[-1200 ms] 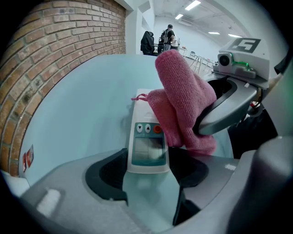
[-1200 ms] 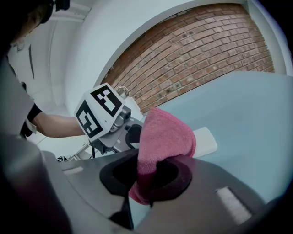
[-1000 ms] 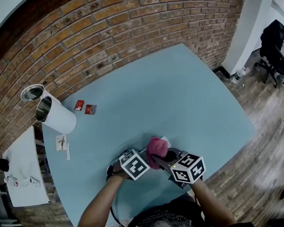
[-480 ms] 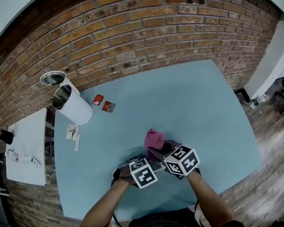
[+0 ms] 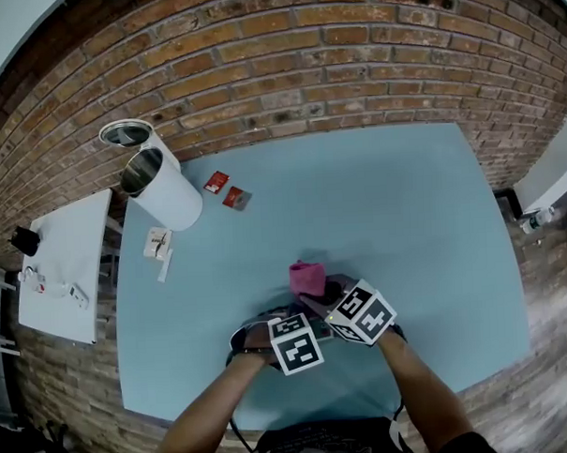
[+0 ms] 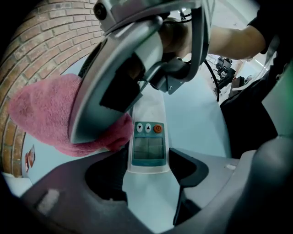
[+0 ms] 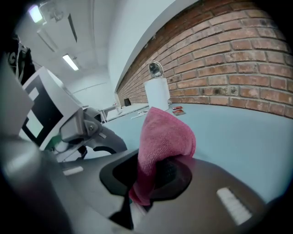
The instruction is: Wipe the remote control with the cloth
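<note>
A white remote control (image 6: 147,137) with a small screen and an orange button lies on the blue table (image 5: 386,207). My left gripper (image 6: 149,157) points steeply down, shut on the remote's lower end. The pink cloth (image 7: 165,132) sticks up out of my right gripper (image 7: 151,176), which is shut on it. In the left gripper view the cloth (image 6: 43,114) bulges to the left of the remote, its lower edge reaching the remote's side. In the head view both marker cubes sit close together near the table's front, with the cloth (image 5: 307,278) just beyond them and the remote hidden beneath.
Two white cylinders (image 5: 160,193) with metal rims stand at the table's back left by the brick wall. Two red packets (image 5: 226,190) and small white items (image 5: 158,243) lie near them. A white side table (image 5: 65,268) stands further left.
My right gripper with the cloth has slid in towards the left gripper and rolled. The left gripper has stayed on the remote. The head view has swung, showing more of the table.
</note>
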A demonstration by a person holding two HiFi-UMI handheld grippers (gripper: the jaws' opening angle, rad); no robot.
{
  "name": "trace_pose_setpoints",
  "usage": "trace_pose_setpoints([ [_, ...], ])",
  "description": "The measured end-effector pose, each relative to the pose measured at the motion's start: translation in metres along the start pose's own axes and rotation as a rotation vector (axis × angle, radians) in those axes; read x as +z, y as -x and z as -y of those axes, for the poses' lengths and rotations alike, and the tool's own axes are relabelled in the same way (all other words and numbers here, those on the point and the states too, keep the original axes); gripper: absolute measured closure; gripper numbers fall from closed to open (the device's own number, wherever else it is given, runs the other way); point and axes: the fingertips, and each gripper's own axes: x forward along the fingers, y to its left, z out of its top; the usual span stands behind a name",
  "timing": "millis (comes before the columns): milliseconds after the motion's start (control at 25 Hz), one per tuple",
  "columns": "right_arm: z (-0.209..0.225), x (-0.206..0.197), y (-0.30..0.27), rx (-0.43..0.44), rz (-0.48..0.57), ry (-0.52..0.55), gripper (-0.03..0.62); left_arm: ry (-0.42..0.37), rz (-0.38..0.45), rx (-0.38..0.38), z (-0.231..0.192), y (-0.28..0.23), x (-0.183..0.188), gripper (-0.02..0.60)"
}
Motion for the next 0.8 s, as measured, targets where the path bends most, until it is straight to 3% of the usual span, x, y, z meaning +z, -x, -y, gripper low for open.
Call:
trace_pose_setpoints([
  [800,0.037,-0.026,0.045,-0.008,0.053,-0.107,0.530,0.009,-0.064,-0.004,0.000,-0.001,-0.004,0.296],
])
